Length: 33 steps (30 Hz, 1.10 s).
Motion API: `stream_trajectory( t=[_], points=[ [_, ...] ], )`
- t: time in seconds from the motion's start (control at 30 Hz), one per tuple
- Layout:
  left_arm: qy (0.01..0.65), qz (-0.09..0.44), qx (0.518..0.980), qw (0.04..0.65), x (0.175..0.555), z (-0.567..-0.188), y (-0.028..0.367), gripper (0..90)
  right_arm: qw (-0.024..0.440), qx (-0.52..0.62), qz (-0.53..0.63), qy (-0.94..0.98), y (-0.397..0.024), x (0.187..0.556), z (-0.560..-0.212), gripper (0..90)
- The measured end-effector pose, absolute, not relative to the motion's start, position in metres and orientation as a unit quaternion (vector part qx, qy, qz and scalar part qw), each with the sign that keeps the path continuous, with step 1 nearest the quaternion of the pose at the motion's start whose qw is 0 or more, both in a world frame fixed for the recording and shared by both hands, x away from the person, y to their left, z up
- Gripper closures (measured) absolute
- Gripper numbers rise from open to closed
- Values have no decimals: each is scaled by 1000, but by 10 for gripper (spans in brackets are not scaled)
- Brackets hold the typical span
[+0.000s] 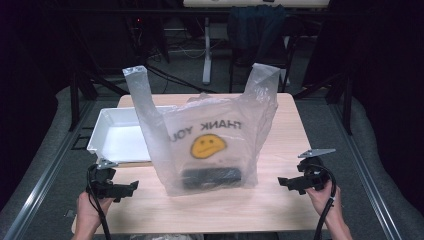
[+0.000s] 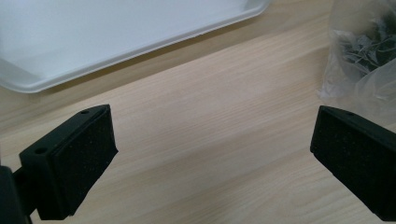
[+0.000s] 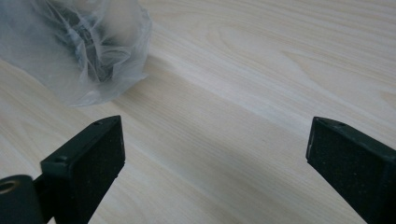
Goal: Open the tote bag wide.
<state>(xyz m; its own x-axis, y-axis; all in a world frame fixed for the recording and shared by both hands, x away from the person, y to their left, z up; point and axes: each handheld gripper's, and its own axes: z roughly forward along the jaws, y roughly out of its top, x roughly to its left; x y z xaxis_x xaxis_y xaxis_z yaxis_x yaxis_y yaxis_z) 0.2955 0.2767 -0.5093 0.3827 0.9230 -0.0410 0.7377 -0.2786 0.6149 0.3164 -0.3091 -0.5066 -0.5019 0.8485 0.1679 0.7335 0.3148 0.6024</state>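
Two grippers: both are held low over the near part of the table, one on each side of the bag, likely poised to work on it from both sides.
Left gripper (image 1: 131,186): at the near left, pointing right toward the bag; its jaws stand wide apart with nothing between them, bare wood showing in the gap in the left gripper view.
Right gripper (image 1: 281,181): at the near right, pointing left toward the bag; its jaws are likewise spread wide and hold nothing.
Bag (image 1: 210,145): stands upright in the middle of the table, between the two grippers and apart from both; its two handles rise like tall ears, so the mouth faces up and is within reach.
Bag material: thin, clear, crinkled plastic film, printed with a yellow smiley and lettering that reads mirrored from the near side.
Dark thing (image 1: 211,177): lies flat at the bottom of the bag, long and black; its weight probably keeps the bag standing. What it is I cannot tell.
Tray (image 1: 102,131): white, shallow, rectangular with rounded corners and a smooth raised rim; it sits at the far left, partly behind the bag, perhaps ready to receive something.
Table (image 1: 280,130): pale wood grain, flat and matte.
Pads (image 2: 84,158): black, blocky, with a finely grained gripping face.
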Motion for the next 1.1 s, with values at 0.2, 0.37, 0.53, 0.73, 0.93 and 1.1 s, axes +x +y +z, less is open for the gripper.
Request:
stream_trajectory(
  t=[0.2, 0.37, 0.53, 0.73, 0.93, 1.1],
  points=[
    [524, 158, 784, 293, 295, -506, 275, 3, 84, 487, 318, 809, -303, 316, -505, 73],
    [510, 149, 789, 309, 290, -500, 268, 3, 85, 475, 321, 815, -294, 313, -500, 103],
    [496, 148, 797, 313, 287, -497, 258, 3, 87, 459, 329, 821, -283, 310, -495, 120],
    [475, 143, 806, 322, 285, -494, 248, 3, 83, 445, 343, 823, -274, 310, -491, 141],
    [460, 136, 810, 339, 277, -486, 235, 4, 82, 420, 364, 827, -258, 300, -479, 157],
    [449, 133, 811, 351, 276, -481, 226, 24, 87, 401, 378, 830, -244, 298, -471, 163]
  ],
)
